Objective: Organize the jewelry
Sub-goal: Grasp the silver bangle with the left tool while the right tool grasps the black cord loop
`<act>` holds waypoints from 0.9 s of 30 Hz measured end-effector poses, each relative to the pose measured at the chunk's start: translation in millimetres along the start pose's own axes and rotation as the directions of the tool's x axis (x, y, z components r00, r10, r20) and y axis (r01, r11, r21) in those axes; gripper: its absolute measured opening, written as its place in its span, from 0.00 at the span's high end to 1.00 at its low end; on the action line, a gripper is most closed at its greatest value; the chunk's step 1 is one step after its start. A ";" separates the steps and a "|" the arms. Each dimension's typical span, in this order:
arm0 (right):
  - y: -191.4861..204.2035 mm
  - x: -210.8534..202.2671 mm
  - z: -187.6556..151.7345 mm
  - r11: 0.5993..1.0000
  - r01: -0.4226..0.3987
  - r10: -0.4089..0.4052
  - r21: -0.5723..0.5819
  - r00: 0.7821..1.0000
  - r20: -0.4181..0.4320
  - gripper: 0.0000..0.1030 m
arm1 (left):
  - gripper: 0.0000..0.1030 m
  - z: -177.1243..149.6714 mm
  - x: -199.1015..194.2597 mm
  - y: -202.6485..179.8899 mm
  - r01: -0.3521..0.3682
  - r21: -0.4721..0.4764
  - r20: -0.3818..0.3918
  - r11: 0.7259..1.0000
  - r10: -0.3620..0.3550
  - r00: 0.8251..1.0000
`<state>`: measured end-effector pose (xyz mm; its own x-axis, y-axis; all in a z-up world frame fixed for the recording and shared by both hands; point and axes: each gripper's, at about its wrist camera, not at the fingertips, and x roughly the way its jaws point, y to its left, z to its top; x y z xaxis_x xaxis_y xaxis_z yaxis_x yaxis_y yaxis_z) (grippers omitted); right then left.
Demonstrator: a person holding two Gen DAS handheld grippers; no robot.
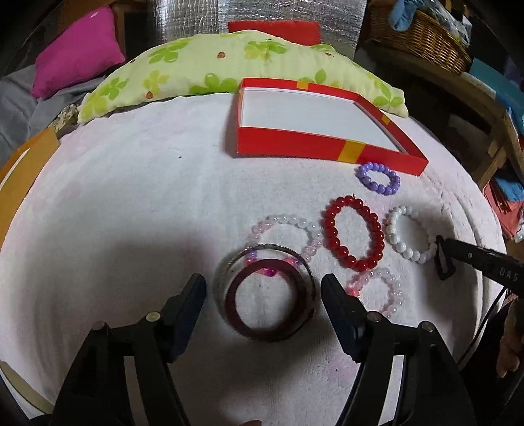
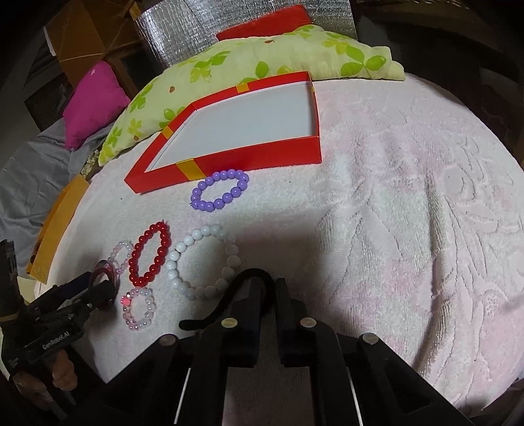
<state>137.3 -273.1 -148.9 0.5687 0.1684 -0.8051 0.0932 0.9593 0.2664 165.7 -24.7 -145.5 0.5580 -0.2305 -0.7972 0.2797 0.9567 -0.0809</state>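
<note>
White towel [image 1: 131, 213]: red box [image 1: 288, 147] lies flat, open-side up.

We saw a white towel-covered surface [image 1: 131, 196], a green floral pillow [image 1: 196, 72], 1 magenta cushion [image 1: 78, 49], a silver quilted wall panel [image 1: 196, 16] and a wicker basket [image 1: 425, 36] under dim light.

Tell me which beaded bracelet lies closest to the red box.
The purple bracelet, right beside the box's front wall; red, white and pink ones lie farther back.
</note>
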 end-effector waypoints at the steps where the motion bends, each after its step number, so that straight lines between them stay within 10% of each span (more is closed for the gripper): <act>1: 0.3 0.3 -0.2 1.000 0.002 -0.002 -0.003 1.000 0.001 0.92 | 0.29 -0.1 0.7 -1.7 -0.006 0.009 0.004 1.000 0.006 1.000; 27: -10.0 -25.7 6.8 0.993 -0.112 0.108 0.031 0.988 0.109 0.99 | 0.40 11.0 -36.5 -3.8 -0.024 0.073 0.165 0.997 0.012 0.986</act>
<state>127.4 -288.6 -127.3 0.6609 0.2453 -0.7092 0.0544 0.9269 0.3713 152.8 -21.9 -109.5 0.6822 -0.2454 -0.6888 0.3226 0.9464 -0.0178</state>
